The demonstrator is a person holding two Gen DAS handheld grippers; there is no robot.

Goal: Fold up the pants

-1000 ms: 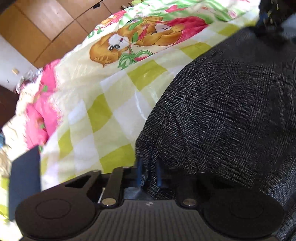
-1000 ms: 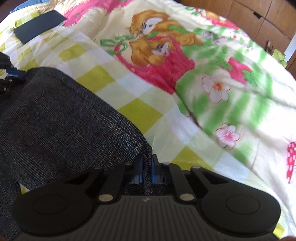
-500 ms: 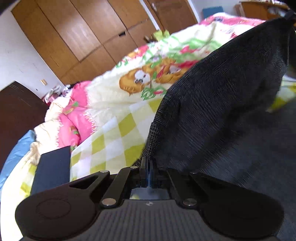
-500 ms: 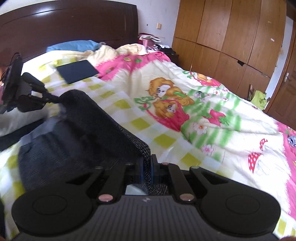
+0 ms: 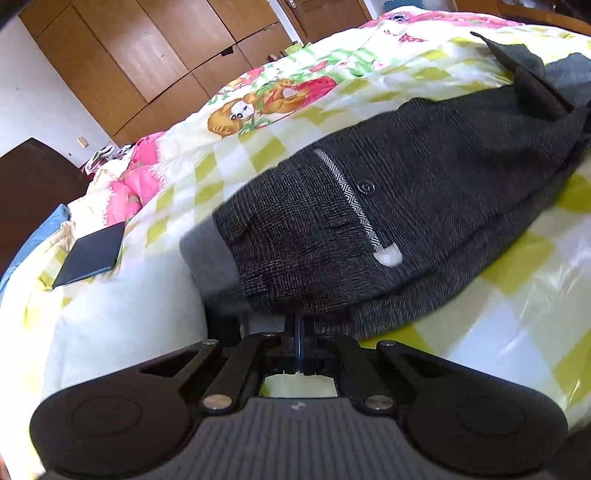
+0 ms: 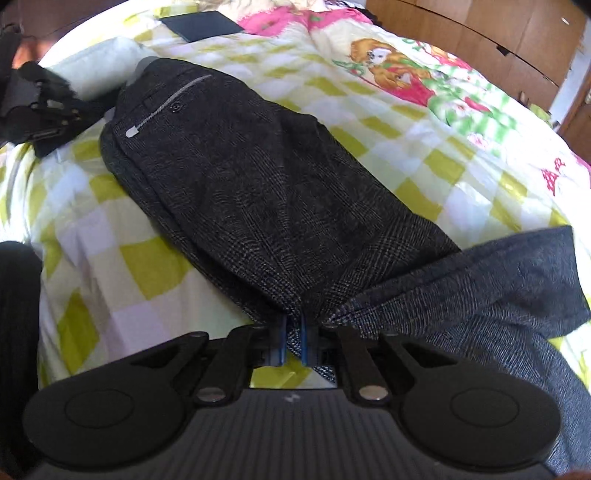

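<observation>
Dark grey checked pants (image 5: 424,192) lie stretched across the bed, back pocket with a button facing up; they also show in the right wrist view (image 6: 258,184). My left gripper (image 5: 298,332) is shut at the waistband edge, its jaws pressed together with the cloth edge right at the tips. My right gripper (image 6: 292,334) is shut on the leg fabric, cloth bunched between the blue pads. The left gripper (image 6: 40,107) shows at the far left of the right wrist view, at the waist end.
The bed carries a yellow-checked cartoon quilt (image 5: 517,280). A dark flat book or tablet (image 5: 90,254) lies near the pillow end, also in the right wrist view (image 6: 201,24). Wooden wardrobes (image 5: 147,55) stand behind the bed. A dark headboard (image 5: 26,192) is at left.
The pants were lifted in the air half a second ago; now both grippers have come down and the pants lie spread flat along the quilt.
</observation>
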